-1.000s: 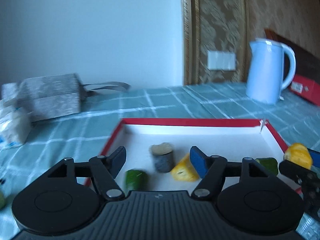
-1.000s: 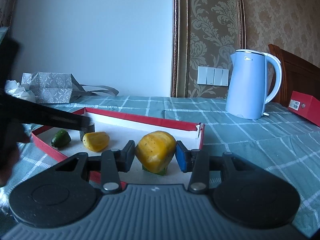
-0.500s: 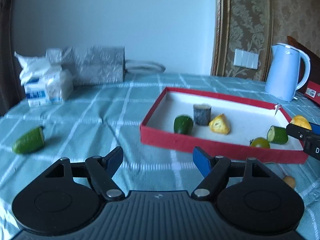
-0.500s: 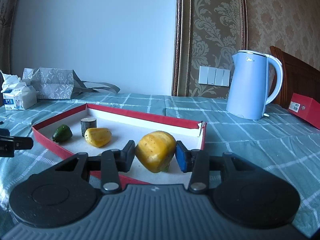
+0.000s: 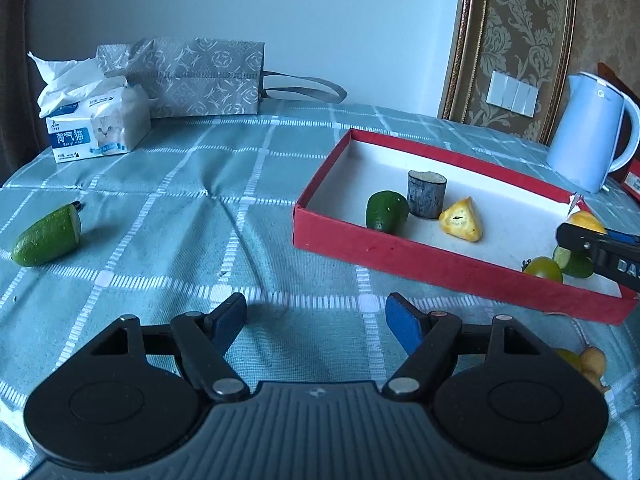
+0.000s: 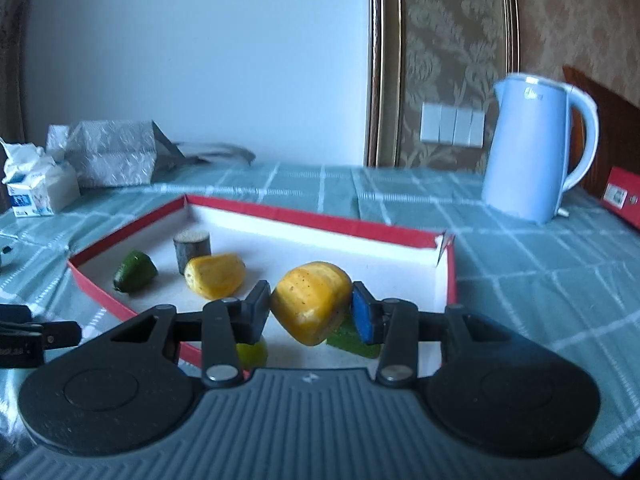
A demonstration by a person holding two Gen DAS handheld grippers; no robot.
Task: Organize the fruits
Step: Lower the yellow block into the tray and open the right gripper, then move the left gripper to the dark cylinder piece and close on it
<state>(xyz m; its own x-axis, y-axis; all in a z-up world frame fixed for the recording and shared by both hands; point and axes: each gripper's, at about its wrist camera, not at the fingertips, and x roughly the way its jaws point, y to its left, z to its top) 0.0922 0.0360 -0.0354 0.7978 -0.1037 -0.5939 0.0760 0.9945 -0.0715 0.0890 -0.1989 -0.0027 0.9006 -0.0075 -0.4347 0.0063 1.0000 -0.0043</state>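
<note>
Since one second ago, the left tongs (image 5: 316,316) have withdrawn from above the red box (image 5: 440,268) and now hang over bare tabletop (image 5: 192,216) in front of it. Their pads stand wide apart, released, with nothing between them (only checked cloth shows in the gap). A green cut fruit (image 5: 46,236) lies on the tabletop well to their left, apart from the box.

The right tongs (image 6: 310,308) are clenched on a yellow fruit (image 6: 312,300), both pads pressing its sides. The fruit hangs above the near right part of the box floor, over a green wedge (image 6: 348,340) and a small yellow-green fruit (image 6: 252,354).

Box contents at its left end:
- dark green fruit (image 5: 386,211)
- grey cut cylinder (image 5: 426,194), just beside the green fruit
- yellow wedge (image 5: 462,220), near the cylinder

A pale blue kettle (image 6: 532,148) stands beyond the box.
</note>
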